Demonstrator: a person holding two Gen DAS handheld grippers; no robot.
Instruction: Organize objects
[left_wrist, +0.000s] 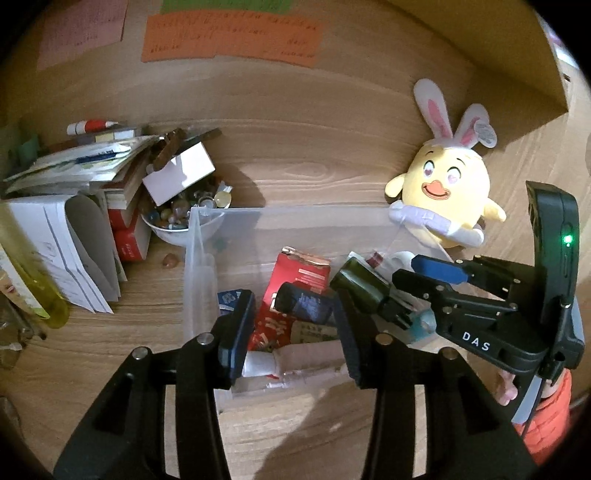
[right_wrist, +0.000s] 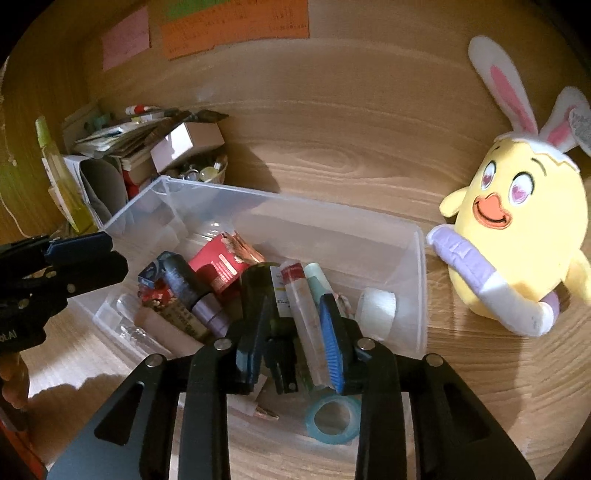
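Hovering over the clear box (right_wrist: 421, 280), the right gripper (right_wrist: 295, 343) has narrow jaws around a dark bottle (right_wrist: 262, 291), its length running along them; left gripper (left_wrist: 291, 332) half open, empty, farther away.

My left gripper (left_wrist: 291, 332): black linkage arms, silver pivot screws, dark blue pads. My right gripper (right_wrist: 295, 332): same build, white "DAS" lettering, green LED, black cable. Orange sleeve (left_wrist: 550, 417).
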